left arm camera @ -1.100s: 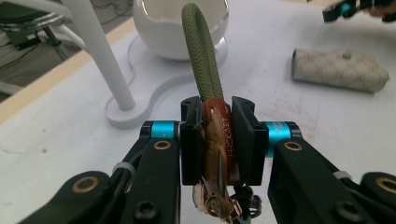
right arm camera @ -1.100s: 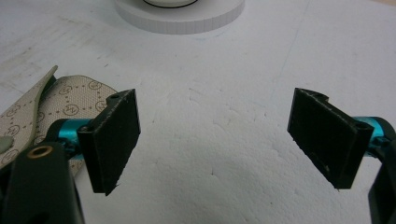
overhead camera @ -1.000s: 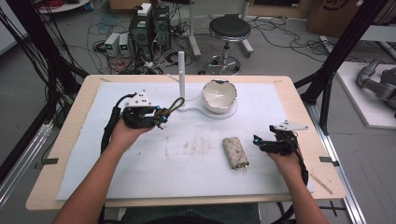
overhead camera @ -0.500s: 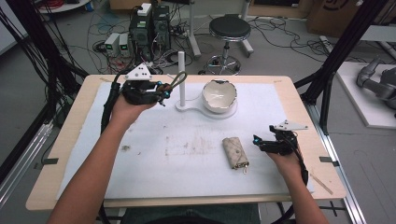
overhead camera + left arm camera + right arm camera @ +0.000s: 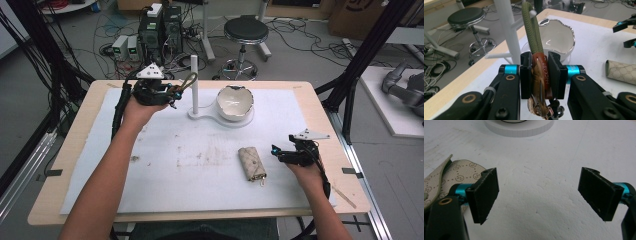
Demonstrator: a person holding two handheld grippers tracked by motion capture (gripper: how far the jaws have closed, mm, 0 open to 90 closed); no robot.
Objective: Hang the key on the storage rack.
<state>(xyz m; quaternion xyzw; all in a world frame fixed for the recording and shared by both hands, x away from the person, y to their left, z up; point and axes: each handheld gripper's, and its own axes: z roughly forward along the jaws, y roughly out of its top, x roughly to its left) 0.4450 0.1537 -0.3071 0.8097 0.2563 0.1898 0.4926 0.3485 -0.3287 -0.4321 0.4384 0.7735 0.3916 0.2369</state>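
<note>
Pinching brown leather keyring (image 5: 541,75) with olive cord loop — left tool (image 5: 540,75) clamped on stiff fob; light, floppy; right tool (image 5: 547,195) spread.

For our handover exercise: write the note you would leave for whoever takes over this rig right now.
Left gripper: shut on the brown clip of a keychain; its green loop is at a peg of the white stand, not clearly hooked.
Right gripper: open, holding nothing, low over the mat beside the key pouch.
Bowl sits on the stand's base.
Done: keychain lifted to the stand.
Left: probably seat the loop and release.
</note>
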